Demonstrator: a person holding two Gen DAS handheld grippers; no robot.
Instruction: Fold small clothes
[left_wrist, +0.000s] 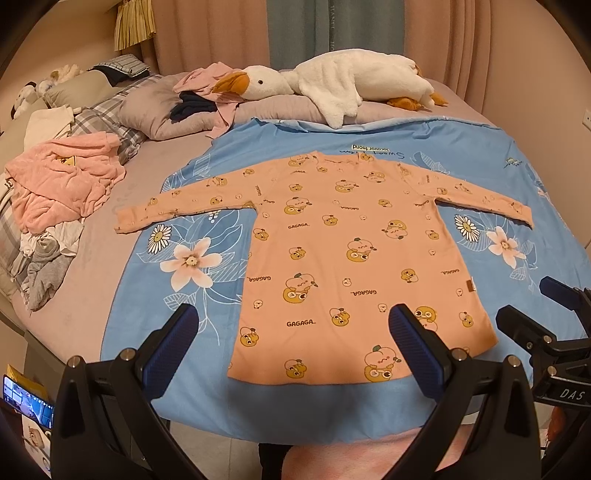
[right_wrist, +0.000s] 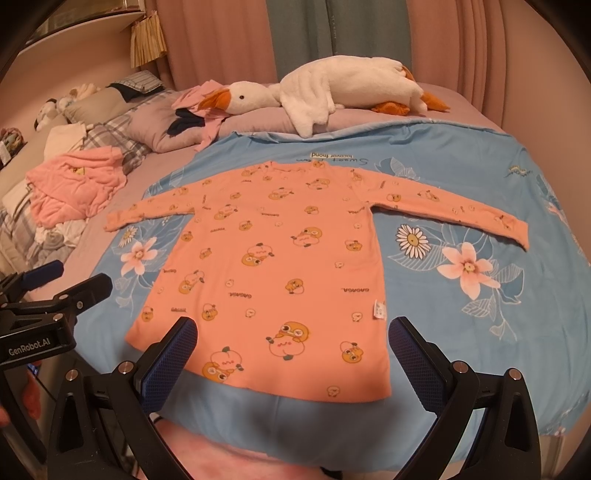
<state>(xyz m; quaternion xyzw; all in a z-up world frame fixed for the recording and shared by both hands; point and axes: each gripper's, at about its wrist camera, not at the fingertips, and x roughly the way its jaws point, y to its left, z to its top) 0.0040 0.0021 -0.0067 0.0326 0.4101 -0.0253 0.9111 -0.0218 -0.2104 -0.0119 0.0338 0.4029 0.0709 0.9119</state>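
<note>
**Ready to fold: shirt flat, grippers poised at hem**

Just short of the hem, the left gripper (left_wrist: 291, 339) and right gripper (right_wrist: 293, 343) hover with jaws spread wide, holding nothing. The orange shirt (left_wrist: 354, 258) lies flat on the blue sheet (left_wrist: 192, 295), collar away, sleeves out sideways. Its long axis runs straight ahead; each gripper looks nearer its own sleeve.

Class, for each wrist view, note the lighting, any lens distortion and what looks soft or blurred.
Left wrist view: warm, dim indoor light; fisheye bends the blue sheet edge and darkens the corners; the orange shirt is sharp. Right wrist view: same warm cast and curvature; the shirt's near hem looks slightly soft.
</note>
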